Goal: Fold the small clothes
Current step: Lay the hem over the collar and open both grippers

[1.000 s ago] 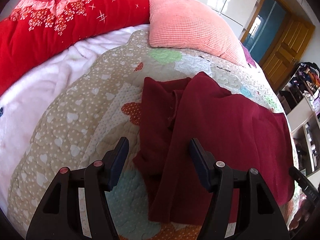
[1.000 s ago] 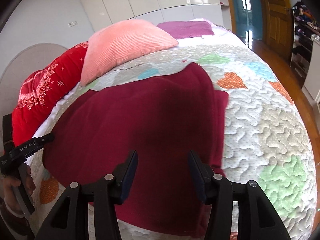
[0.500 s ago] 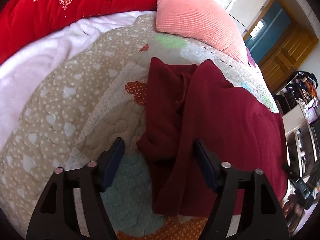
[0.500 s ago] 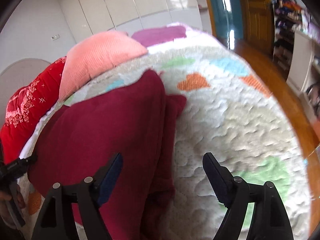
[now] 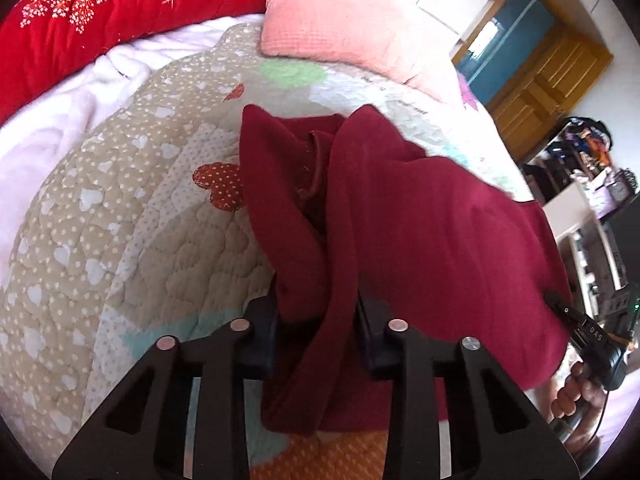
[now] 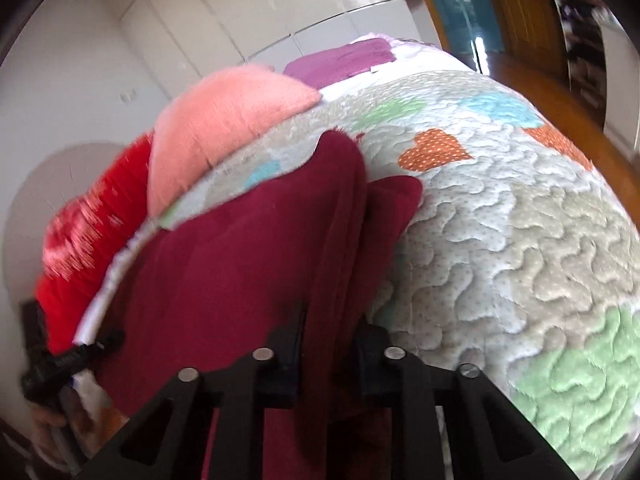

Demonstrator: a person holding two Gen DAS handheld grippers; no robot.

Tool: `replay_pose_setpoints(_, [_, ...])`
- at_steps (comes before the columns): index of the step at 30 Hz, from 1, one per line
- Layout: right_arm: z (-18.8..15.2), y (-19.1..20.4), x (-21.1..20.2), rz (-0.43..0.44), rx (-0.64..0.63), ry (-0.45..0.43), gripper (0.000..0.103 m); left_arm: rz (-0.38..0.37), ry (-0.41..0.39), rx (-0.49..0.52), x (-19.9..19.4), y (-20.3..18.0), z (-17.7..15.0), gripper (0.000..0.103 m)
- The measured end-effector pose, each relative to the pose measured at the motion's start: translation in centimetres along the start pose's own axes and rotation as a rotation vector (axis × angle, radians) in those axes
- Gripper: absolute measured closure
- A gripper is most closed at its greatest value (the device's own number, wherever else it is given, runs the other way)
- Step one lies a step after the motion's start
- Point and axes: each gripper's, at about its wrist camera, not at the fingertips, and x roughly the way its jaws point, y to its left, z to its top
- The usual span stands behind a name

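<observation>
A dark red knitted garment [image 5: 432, 240] lies on a quilted bedspread with coloured heart patches [image 5: 132, 248], near a ribbed salmon-pink pillow [image 5: 352, 20] and a red floral duvet [image 5: 120, 8]. White glossy wardrobe doors [image 6: 248, 20] and a wooden door [image 5: 548, 76] stand behind. The left gripper [image 5: 316, 320] has just closed, pinching the garment's left edge; the right gripper [image 6: 328, 344] has just closed on its right edge.

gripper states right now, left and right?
Left tool: jaws just closed, clamped on the left edge of the dark red fleece garment.
Right tool: jaws just closed, clamped on the same garment's right edge.
</observation>
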Motion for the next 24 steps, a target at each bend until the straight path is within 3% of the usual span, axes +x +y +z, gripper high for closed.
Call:
replay_pose_setpoints(5, [-0.1, 1.7, -3.7, 0.08, -0.018, -0.029, 0.09, -0.082, 0.018, -0.002, -4.0, -0.3, -1.6, 0.077])
replay_pose_setpoints(12, [-3.8, 2.7, -9.4, 0.147, -0.075, -0.006, 0.09, -0.043, 0.061, 0.044, -8.3, -0.4, -8.1, 0.077])
replay_pose_setpoints(15, [-6.1, 1.8, -9.2, 0.046, -0.089, 0.052, 0.088, 0.031, 0.059, 0.093, -8.0, -0.8, -10.0, 0.074])
replay_pose_setpoints(17, [-6.9, 1.6, -8.6, -0.089, -0.128, 0.089, 0.078, 0.067, 0.054, 0.094, -8.0, -0.7, -10.4, 0.069])
replay_pose_setpoints(19, [-7.1, 2.5, -9.6, -0.207, -0.216, 0.049, 0.061, 0.078, 0.047, 0.076, -8.7, -0.4, -10.5, 0.064])
replay_pose_setpoints(20, [-7.0, 3.2, -10.4, -0.236, -0.25, 0.025, 0.059, 0.086, 0.043, 0.064, -8.9, -0.2, -10.3, 0.064])
replay_pose_setpoints(22, [-6.8, 4.3, -11.8, -0.226, -0.271, -0.014, 0.058, 0.098, 0.022, 0.037, -9.7, 0.4, -10.3, 0.064])
replay_pose_setpoints(24, [-6.7, 5.9, -12.9, -0.149, -0.274, -0.048, 0.058, 0.123, -0.002, 0.026, -10.5, 0.4, -10.7, 0.062])
